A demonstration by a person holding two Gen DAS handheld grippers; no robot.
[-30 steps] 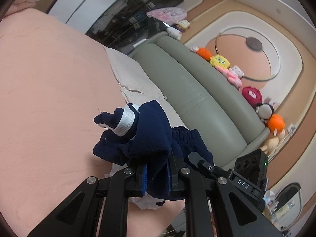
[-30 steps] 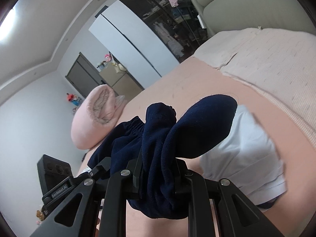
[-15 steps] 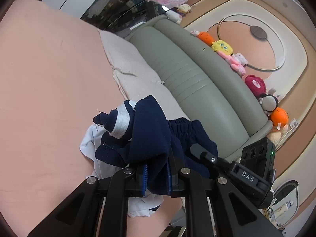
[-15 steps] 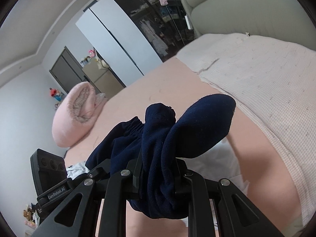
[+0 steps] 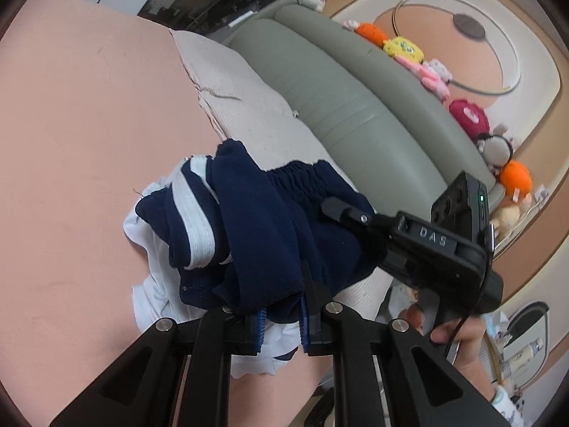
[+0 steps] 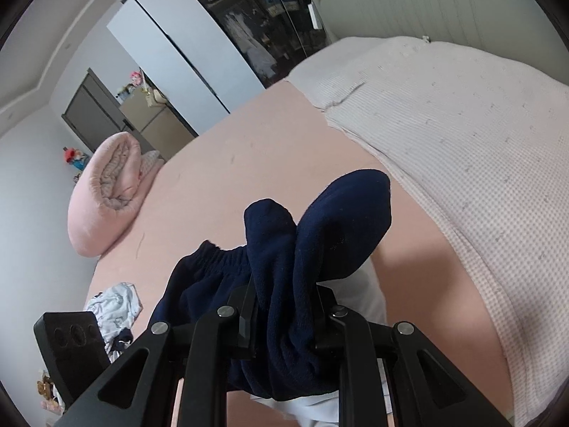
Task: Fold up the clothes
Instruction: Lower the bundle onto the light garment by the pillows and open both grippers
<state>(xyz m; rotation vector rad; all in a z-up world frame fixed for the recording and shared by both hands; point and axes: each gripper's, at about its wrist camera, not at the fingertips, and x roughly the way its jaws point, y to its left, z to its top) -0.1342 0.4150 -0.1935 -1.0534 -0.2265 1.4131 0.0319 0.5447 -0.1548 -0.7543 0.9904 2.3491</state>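
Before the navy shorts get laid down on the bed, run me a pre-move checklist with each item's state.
1. Left gripper clamped on the navy shorts: ok.
2. Right gripper clamped on the same shorts: ok.
3. Waistband stretched flat between the grippers: not ok, it sags bunched.
4. Landing spot on the pink bedsheet free: not ok, a white garment lies right under the shorts.
5. Shorts' legs hanging straight: cannot tell, hidden below the jaws.

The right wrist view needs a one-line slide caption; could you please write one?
Right claw shut on bunched navy garment above a pink bed sheet, rolled pink blanket beyond.
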